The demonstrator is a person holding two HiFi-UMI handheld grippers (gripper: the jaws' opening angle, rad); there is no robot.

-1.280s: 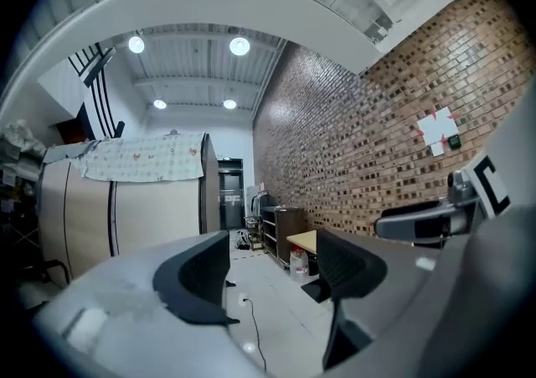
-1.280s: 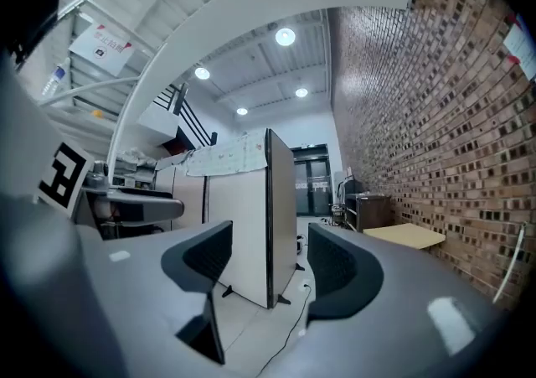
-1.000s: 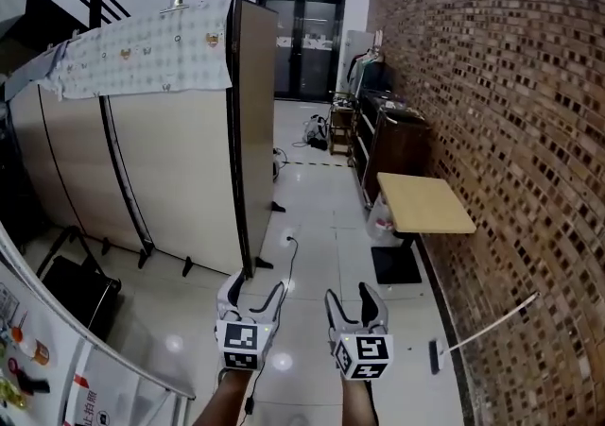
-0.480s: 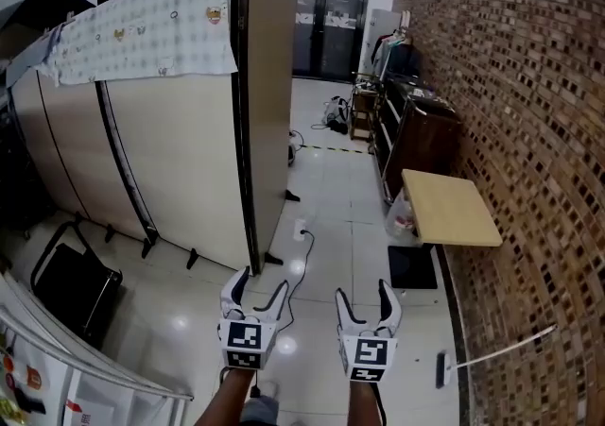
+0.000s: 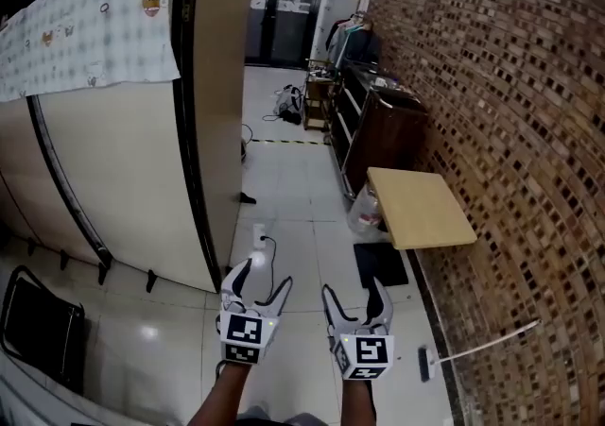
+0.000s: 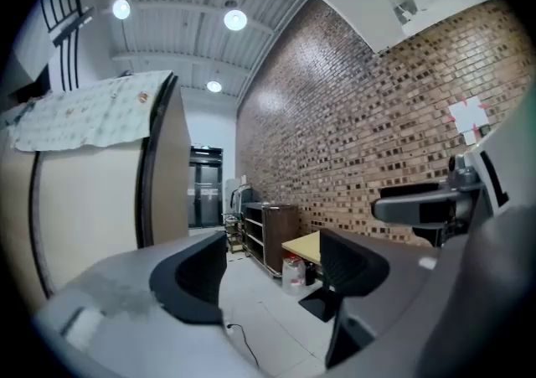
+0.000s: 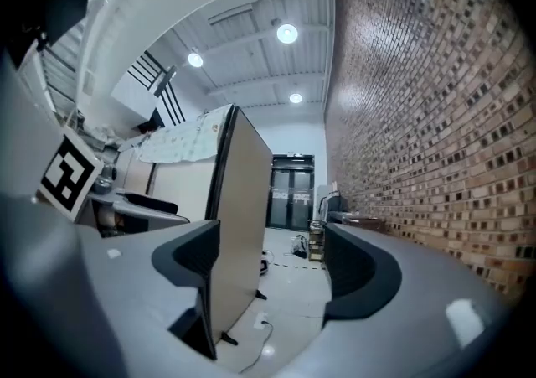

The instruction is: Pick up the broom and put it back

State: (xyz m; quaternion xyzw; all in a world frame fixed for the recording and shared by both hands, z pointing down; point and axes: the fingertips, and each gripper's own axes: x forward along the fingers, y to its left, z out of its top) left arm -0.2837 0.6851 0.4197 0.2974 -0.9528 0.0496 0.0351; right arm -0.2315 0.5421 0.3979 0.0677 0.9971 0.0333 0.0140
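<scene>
The broom (image 5: 477, 344) has a thin white handle and a small dark head (image 5: 422, 364). It stands on the tiled floor at the lower right and leans against the brick wall. My left gripper (image 5: 260, 278) is held low in the middle of the head view, open and empty. Beside it my right gripper (image 5: 352, 292) is empty too, its jaws opening. Both are left of the broom and apart from it. The left gripper view shows the left gripper (image 6: 272, 280) with only floor between its fingers. In the right gripper view the right gripper (image 7: 268, 271) points down the corridor. Neither gripper view shows the broom.
A tall beige partition (image 5: 123, 169) with a patterned cloth over it lines the left. Along the brick wall stand a light wooden table (image 5: 421, 207), a clear bag (image 5: 364, 212), a black mat (image 5: 380, 264) and a dark cabinet (image 5: 378, 131). A cable (image 5: 260, 243) lies ahead, a black chair (image 5: 33, 334) lower left.
The view has advanced along the corridor, so the partition, table and broom are nearer. Both grippers travelled forward with it. The right jaws stand wider than before.
</scene>
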